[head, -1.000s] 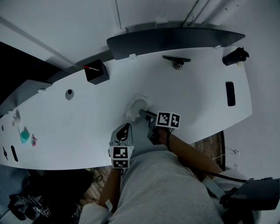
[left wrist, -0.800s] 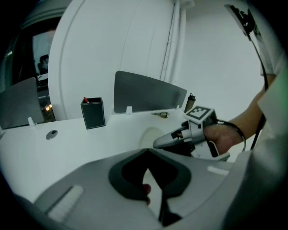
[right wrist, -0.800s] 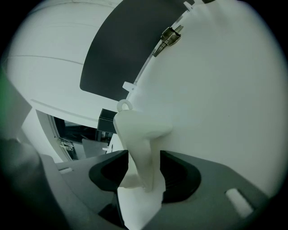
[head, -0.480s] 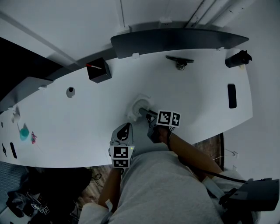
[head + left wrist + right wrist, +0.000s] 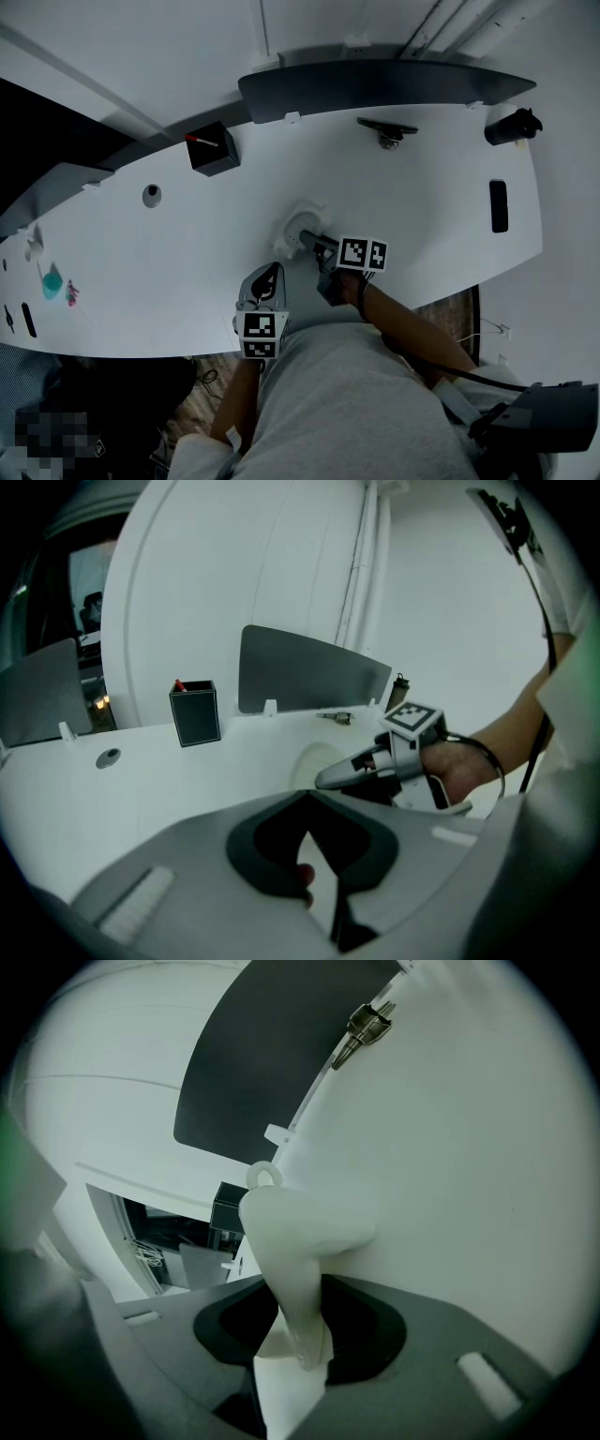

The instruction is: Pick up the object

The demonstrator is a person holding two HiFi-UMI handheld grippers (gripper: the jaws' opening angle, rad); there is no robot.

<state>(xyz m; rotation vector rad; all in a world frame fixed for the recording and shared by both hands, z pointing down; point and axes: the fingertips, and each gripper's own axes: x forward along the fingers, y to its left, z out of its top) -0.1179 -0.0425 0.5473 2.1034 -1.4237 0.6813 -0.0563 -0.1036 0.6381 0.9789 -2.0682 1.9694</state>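
A white, cup-like object point(image 5: 293, 228) with a narrow stem lies on the white table point(image 5: 422, 216) near its front edge. My right gripper point(image 5: 307, 241) reaches it from the right. In the right gripper view the object's point(image 5: 291, 1232) stem runs down between the jaws of the right gripper point(image 5: 295, 1363), which are closing around it; I see no firm pinch. My left gripper point(image 5: 269, 278) rests just in front and to the left, shut and empty. The left gripper view shows its own jaws point(image 5: 319, 874) closed, with the right gripper point(image 5: 328, 778) at the object point(image 5: 314, 759).
A black box point(image 5: 211, 150) with a red pen stands at the back left. A dark curved panel point(image 5: 375, 84) runs along the far edge, with a metal fitting point(image 5: 384, 131) before it. A black item point(image 5: 511, 125) and a slot point(image 5: 499, 206) lie far right.
The head view has shifted slightly. Both grippers and the white object stay where they were.
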